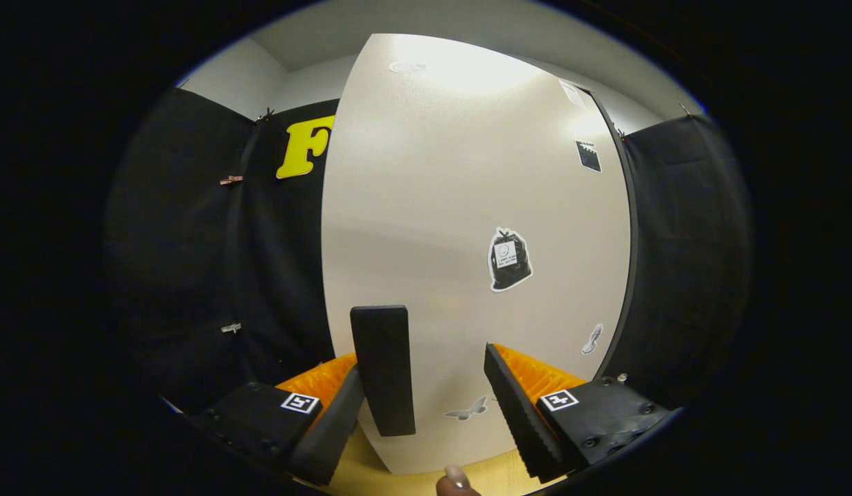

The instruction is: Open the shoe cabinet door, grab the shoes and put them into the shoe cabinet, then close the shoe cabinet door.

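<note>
- We are seeing black cloth hanging on the left, with two small clips [231,180] pinned along a seam.
- We are holding the gripper [439,413] up to the cabinet door [432,207], its fingers standing apart with nothing between them.
- The left finger [329,430] is sitting just beside a dark handle [383,368] that is standing upright on the door; we cannot tell if they are touching.
- The door is standing closed and filling the space ahead of the fingers, pale and smooth, with a light glare near its top.
- Stickers are showing on it: a butterfly [468,410] between the fingers, a dark bag shape [510,259] above the right finger [518,413], and a small black square [589,156] further up.
- A fingertip [456,479] is poking in below the door, over a wooden floor [494,475].
- Black cloth is hanging on the right as well.
</note>
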A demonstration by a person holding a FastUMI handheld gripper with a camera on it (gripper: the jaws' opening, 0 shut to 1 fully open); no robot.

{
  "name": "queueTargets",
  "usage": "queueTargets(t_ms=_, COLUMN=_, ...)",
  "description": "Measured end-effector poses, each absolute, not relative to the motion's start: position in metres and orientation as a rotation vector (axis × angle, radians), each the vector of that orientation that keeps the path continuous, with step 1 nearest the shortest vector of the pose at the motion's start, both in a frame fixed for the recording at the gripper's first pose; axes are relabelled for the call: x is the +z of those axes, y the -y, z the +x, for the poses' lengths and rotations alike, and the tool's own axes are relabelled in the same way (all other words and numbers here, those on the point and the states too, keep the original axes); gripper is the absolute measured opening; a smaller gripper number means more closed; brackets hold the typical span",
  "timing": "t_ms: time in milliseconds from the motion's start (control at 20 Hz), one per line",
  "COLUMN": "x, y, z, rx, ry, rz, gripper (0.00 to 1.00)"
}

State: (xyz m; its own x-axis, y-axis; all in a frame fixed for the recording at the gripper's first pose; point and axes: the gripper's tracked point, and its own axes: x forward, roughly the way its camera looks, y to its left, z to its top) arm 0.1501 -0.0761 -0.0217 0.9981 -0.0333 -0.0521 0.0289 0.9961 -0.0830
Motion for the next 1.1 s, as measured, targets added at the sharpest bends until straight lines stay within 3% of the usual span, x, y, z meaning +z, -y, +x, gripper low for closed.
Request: queueTargets(t_ms=1100, x=-0.008, y=0.080, z=0.102, rx=0.011, ry=-0.043, rz=-0.065, gripper=1.00)
